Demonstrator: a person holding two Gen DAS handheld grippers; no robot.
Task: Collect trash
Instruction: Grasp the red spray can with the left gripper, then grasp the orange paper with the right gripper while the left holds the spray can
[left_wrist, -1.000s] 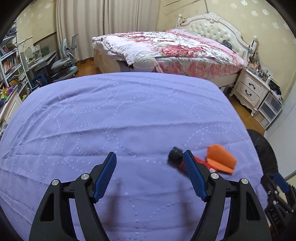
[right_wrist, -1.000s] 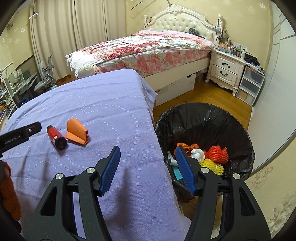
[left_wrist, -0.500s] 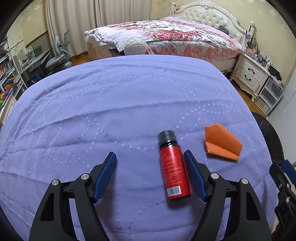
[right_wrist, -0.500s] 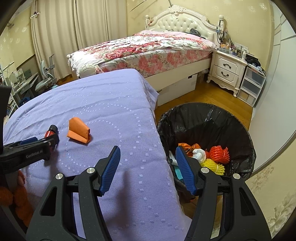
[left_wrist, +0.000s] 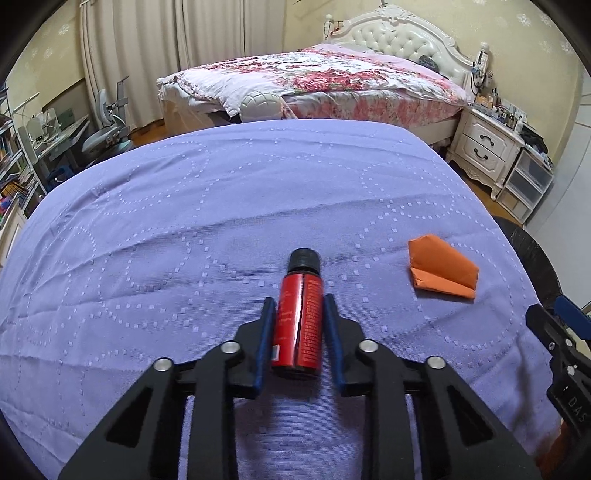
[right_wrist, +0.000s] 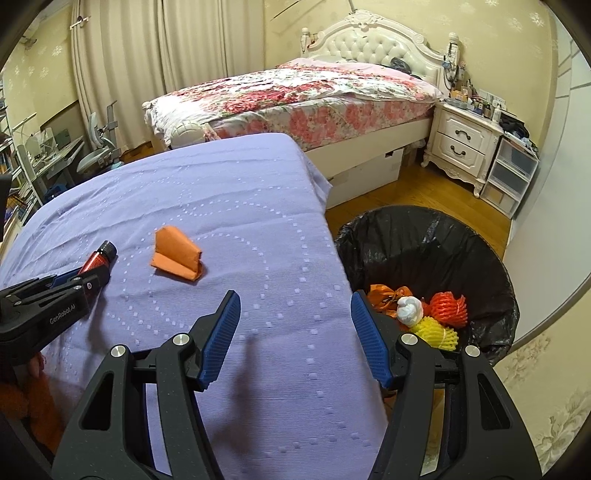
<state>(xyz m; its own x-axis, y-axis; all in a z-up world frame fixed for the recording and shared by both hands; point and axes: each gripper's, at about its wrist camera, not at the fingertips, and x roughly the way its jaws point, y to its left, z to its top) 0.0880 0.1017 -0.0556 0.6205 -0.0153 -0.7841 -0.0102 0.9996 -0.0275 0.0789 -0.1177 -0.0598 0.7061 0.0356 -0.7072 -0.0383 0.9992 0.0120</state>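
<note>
Two wrist views over the lavender quilted bedspread (left_wrist: 184, 229). We saw the spread's right edge fall away just beside the round bin lined with a black plastic bag (right_wrist: 424, 236), which stood on the wooden floor and already held orange, white, red and yellow scraps. The far edge ended short of a flowered bed (right_wrist: 295, 96). Most of the spread lay bare, leaving wide room to the left and ahead of both tools.

The small red bottle with a black cap (left_wrist: 300, 314) lay on its side near the spread's middle, cap pointing away from us. The folded orange paper wedge (left_wrist: 439, 271) rested to its right, apart from it and nearer the bin-side edge.

Our left gripper (left_wrist: 298, 314) tilted steeply down onto the bottle, its jaws closing with the bottle between them, the blue pads along both sides of the red body. Our right gripper (right_wrist: 295, 332) hung angled down over the spread's right edge, jaws spread with nothing between them.
</note>
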